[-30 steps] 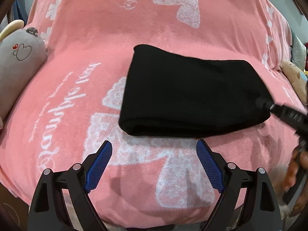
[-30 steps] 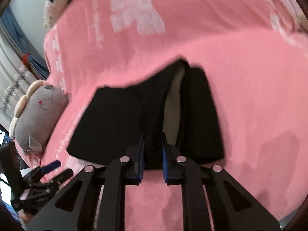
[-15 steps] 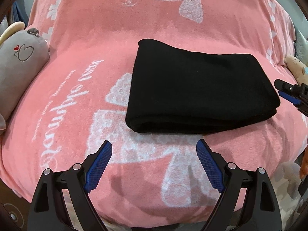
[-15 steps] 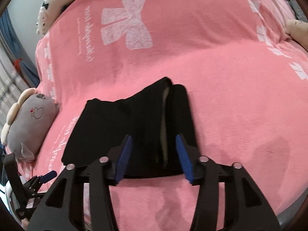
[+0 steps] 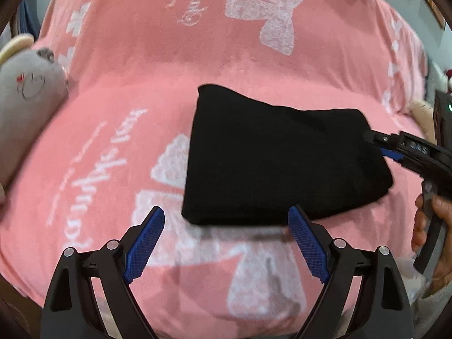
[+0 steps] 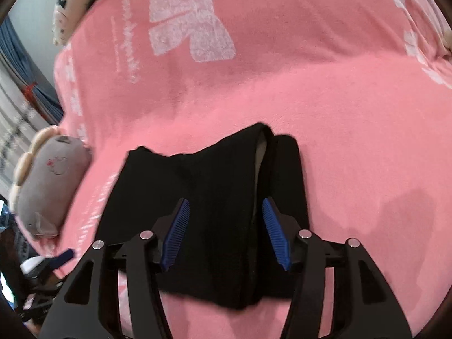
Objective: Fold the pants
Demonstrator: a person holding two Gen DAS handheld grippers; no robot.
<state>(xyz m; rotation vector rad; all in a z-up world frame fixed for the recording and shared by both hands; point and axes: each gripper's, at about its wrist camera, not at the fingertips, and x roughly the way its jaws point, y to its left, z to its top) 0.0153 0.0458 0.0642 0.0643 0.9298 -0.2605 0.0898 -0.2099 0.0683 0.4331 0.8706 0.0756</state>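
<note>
Folded black pants (image 5: 282, 163) on pink blanket (image 5: 197, 56), flanked by left gripper (image 5: 226, 220) and right gripper (image 6: 223, 212), both spread wide, grasping nothing.

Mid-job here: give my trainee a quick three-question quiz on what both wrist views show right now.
1. True or false: the right gripper is clamped on the black pants.
2. What does the folded bundle lie on? A) wooden floor B) pink blanket C) grey table
3. Fill in: the plush toy at the blanket's edge is mostly ____.

Key: 1 false, its jaws are open over the pants; 2 B; 3 grey.
</note>
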